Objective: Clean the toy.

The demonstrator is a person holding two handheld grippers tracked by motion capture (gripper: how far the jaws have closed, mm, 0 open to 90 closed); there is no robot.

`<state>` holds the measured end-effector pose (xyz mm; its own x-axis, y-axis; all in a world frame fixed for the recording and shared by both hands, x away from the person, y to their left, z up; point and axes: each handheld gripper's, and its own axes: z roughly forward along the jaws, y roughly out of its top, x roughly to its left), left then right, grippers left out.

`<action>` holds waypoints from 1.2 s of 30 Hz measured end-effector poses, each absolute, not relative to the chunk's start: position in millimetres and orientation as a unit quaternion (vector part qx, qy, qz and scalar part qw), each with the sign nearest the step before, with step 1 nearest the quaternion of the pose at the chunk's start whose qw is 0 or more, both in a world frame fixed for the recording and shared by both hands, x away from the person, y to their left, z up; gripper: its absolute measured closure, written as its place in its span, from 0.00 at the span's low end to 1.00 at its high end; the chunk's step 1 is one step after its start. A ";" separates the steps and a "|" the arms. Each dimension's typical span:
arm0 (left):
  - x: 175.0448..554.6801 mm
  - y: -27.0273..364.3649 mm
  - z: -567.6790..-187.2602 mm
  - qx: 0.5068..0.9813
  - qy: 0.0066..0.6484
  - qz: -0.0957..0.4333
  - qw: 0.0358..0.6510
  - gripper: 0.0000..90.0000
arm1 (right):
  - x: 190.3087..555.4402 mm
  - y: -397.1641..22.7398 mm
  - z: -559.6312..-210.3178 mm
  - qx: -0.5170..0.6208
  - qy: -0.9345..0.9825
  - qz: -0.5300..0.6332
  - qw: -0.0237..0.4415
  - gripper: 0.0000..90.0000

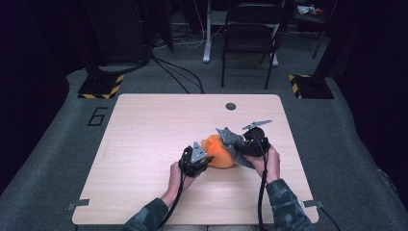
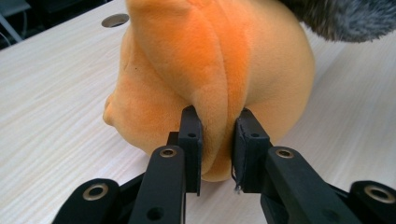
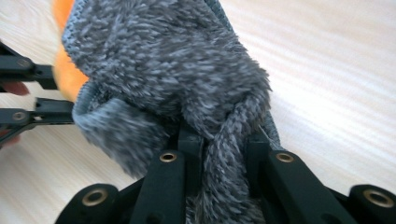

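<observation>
An orange plush toy (image 1: 220, 153) lies right of the table's middle. A ridge of its fabric (image 2: 219, 60) is pinched between the jaws of my left gripper (image 2: 217, 135), which is shut on it from the left (image 1: 207, 159). A grey fuzzy cloth (image 1: 230, 139) is draped over the toy's right side. My right gripper (image 3: 224, 144) is shut on a bunched fold of that cloth (image 3: 168, 60). In the right gripper view, the orange toy (image 3: 65, 70) peeks out behind the cloth, and the left gripper's jaws (image 3: 44, 93) reach in from the left edge.
The light wooden table (image 1: 144, 134) has a round cable hole (image 1: 231, 106) near its far edge. A folding chair (image 1: 250, 33) stands on the floor beyond the table. Bare tabletop spreads to the left and front.
</observation>
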<state>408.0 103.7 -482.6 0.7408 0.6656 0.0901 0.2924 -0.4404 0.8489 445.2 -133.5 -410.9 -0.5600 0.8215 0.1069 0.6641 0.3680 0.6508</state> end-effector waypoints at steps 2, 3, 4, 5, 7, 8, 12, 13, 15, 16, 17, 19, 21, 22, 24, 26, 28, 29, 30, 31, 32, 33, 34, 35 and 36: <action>406.3 103.9 -477.1 0.819 0.301 0.195 0.448 0.85 | 440.0 -128.1 -399.6 0.444 0.818 0.343 0.128 0.84; 405.1 103.3 -476.1 0.818 0.303 0.190 0.450 0.85 | 436.7 -124.2 -394.7 0.439 0.818 0.349 0.132 0.84; 403.7 102.4 -475.4 0.818 0.303 0.188 0.450 0.85 | 433.7 -119.6 -390.9 0.431 0.819 0.352 0.136 0.84; 403.7 102.4 -475.4 0.818 0.303 0.188 0.450 0.85 | 433.7 -119.6 -390.9 0.431 0.819 0.352 0.136 0.84; 401.9 99.7 -475.0 0.822 0.297 0.190 0.447 0.85 | 428.3 -104.2 -388.4 0.413 0.829 0.350 0.141 0.83; 401.7 99.3 -475.3 0.823 0.298 0.189 0.446 0.85 | 428.4 -99.2 -390.9 0.410 0.833 0.342 0.145 0.83; 405.3 101.3 -480.5 0.823 0.303 0.187 0.444 0.84 | 432.9 -88.8 -404.7 0.406 0.841 0.322 0.157 0.84; 406.4 102.6 -481.2 0.822 0.304 0.182 0.446 0.84 | 432.9 -88.8 -404.7 0.406 0.841 0.322 0.157 0.84; 408.0 103.7 -481.7 0.822 0.303 0.184 0.445 0.84 | 435.2 -91.2 -406.6 0.410 0.841 0.314 0.160 0.84; 408.0 103.7 -481.7 0.822 0.303 0.184 0.445 0.84 | 435.2 -91.2 -406.6 0.410 0.841 0.314 0.160 0.84; 408.2 104.0 -482.2 0.823 0.304 0.182 0.445 0.84 | 436.2 -93.2 -407.7 0.411 0.841 0.314 0.159 0.84; 409.1 104.9 -483.1 0.820 0.308 0.180 0.447 0.84 | 439.5 -100.8 -412.4 0.421 0.840 0.305 0.159 0.84; 410.5 106.6 -483.3 0.821 0.309 0.177 0.447 0.84 | 441.6 -106.8 -416.4 0.431 0.837 0.300 0.156 0.84; 410.8 106.7 -483.5 0.820 0.309 0.175 0.448 0.84 | 443.0 -110.5 -418.2 0.434 0.838 0.294 0.154 0.84; 411.4 107.1 -483.8 0.820 0.310 0.174 0.449 0.84 | 446.0 -117.5 -423.3 0.445 0.835 0.290 0.148 0.84; 412.0 107.7 -483.9 0.821 0.309 0.173 0.448 0.84 | 449.1 -123.9 -429.1 0.455 0.832 0.283 0.144 0.84; 412.1 107.8 -484.2 0.819 0.311 0.172 0.450 0.84 | 452.8 -130.2 -435.1 0.465 0.828 0.282 0.134 0.84; 412.7 108.0 -484.4 0.819 0.310 0.175 0.451 0.84 | 454.3 -132.8 -437.5 0.472 0.826 0.279 0.130 0.84; 413.0 108.4 -484.3 0.819 0.310 0.174 0.451 0.84 | 455.7 -135.4 -439.7 0.477 0.825 0.277 0.125 0.84; 413.0 108.4 -484.3 0.819 0.310 0.174 0.451 0.83 | 455.7 -135.4 -439.7 0.477 0.825 0.277 0.125 0.84; 413.6 109.4 -484.4 0.819 0.312 0.170 0.450 0.83 | 458.4 -140.0 -445.5 0.487 0.822 0.270 0.121 0.84; 414.2 109.7 -484.8 0.818 0.312 0.173 0.452 0.83 | 460.0 -142.1 -449.2 0.489 0.822 0.265 0.121 0.84; 414.4 110.3 -484.9 0.817 0.314 0.170 0.453 0.83 | 461.6 -144.0 -453.5 0.495 0.821 0.259 0.117 0.83; 414.7 110.6 -485.0 0.817 0.314 0.169 0.453 0.83 | 463.7 -146.5 -458.3 0.500 0.819 0.259 0.110 0.83; 414.7 110.6 -485.0 0.817 0.314 0.169 0.453 0.83 | 465.2 -148.7 -462.5 0.506 0.815 0.262 0.103 0.83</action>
